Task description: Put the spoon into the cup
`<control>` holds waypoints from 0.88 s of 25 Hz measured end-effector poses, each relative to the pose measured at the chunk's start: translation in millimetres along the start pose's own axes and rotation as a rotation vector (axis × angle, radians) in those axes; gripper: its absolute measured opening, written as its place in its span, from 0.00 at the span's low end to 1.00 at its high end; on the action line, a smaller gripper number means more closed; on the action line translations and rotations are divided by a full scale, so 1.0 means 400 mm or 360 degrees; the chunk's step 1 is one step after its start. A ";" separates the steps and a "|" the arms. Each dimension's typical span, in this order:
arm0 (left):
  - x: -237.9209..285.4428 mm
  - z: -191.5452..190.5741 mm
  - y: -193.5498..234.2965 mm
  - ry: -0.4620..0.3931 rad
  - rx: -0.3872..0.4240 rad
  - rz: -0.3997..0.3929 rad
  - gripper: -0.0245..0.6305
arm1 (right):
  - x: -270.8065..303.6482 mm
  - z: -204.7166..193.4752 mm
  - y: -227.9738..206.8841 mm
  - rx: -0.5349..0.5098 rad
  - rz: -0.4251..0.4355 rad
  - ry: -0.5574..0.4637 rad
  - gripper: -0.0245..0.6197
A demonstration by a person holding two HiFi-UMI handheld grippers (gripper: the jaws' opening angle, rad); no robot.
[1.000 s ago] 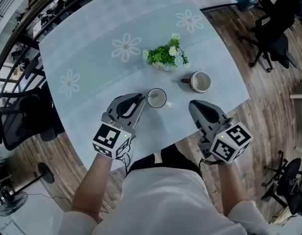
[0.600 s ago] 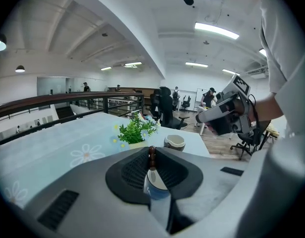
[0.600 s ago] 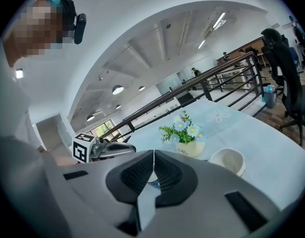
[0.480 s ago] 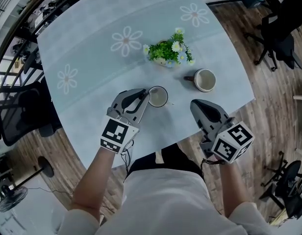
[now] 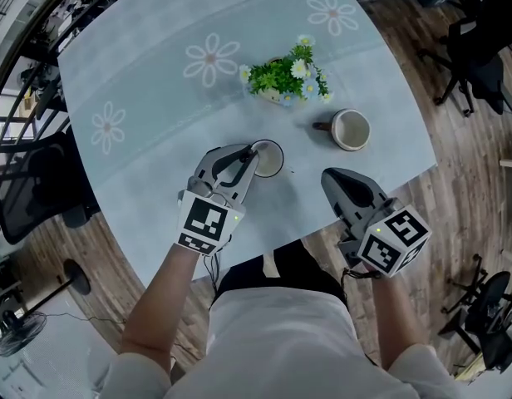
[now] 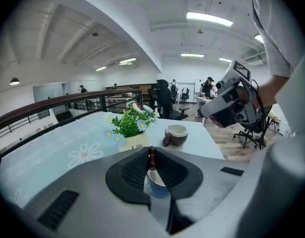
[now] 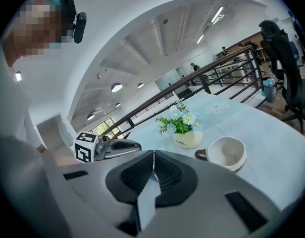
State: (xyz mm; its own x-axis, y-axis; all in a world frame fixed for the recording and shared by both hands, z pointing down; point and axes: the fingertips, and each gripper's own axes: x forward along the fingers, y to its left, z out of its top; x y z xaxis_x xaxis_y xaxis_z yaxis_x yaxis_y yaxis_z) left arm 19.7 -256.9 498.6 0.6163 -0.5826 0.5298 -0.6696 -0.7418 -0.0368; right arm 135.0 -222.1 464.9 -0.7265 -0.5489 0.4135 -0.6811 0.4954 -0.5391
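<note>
The left tongs (image 5: 248, 153) have been lowered to the rim of the near cup (image 5: 270, 163), gripping the spoon (image 6: 152, 156) by its dark handle, directly above that cup. Insertion is judged nearly complete, with release outstanding. The right tongs (image 5: 332, 178) are closed and empty.

Counted on the surface (image 5: 148, 106):
- cups: two, including the second cup (image 5: 350, 130) at right
- spoons: one
- flower pots (image 5: 283, 81): one

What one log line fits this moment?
left gripper: shut on spoon | cup: beneath spoon | right gripper: shut, empty

One word alone can be read, "Life", printed on the front of the white flower pot (image 6: 135, 144).
</note>
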 end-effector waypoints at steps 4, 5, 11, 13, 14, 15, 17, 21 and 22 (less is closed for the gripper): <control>0.013 -0.014 -0.007 0.0023 0.0053 0.0017 0.12 | 0.004 -0.013 -0.006 0.0008 0.0006 0.0007 0.08; 0.015 -0.017 -0.010 0.0030 0.0070 0.0021 0.12 | 0.005 -0.015 -0.007 0.0011 0.0009 0.0009 0.08; 0.019 -0.020 -0.041 0.0033 0.0132 0.0015 0.12 | 0.003 -0.028 -0.010 0.0023 0.0016 0.0012 0.08; 0.018 -0.020 -0.052 0.0028 0.0117 0.0005 0.12 | -0.001 -0.031 -0.010 0.0024 0.0018 0.0013 0.08; 0.018 -0.020 -0.056 0.0025 0.0111 0.0000 0.12 | -0.002 -0.034 -0.010 0.0025 0.0020 0.0015 0.08; 0.020 -0.020 -0.061 0.0022 0.0108 -0.0007 0.12 | -0.001 -0.037 -0.011 0.0027 0.0022 0.0018 0.08; 0.024 -0.021 -0.073 0.0018 0.0106 -0.0030 0.12 | 0.000 -0.042 -0.012 0.0032 0.0028 0.0021 0.08; 0.025 -0.028 -0.103 0.0019 0.0095 -0.0075 0.12 | -0.001 -0.054 -0.008 0.0043 0.0037 0.0027 0.08; 0.025 -0.031 -0.109 0.0021 0.0091 -0.0081 0.12 | -0.002 -0.057 -0.008 0.0045 0.0039 0.0028 0.08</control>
State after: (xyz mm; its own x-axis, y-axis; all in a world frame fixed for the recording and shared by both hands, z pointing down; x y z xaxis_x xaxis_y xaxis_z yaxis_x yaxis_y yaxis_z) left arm 49.8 -226.4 515.8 0.6433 -0.5395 0.5432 -0.6124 -0.7884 -0.0578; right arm 135.5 -207.8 483.2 -0.7446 -0.5246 0.4128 -0.6605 0.4891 -0.5698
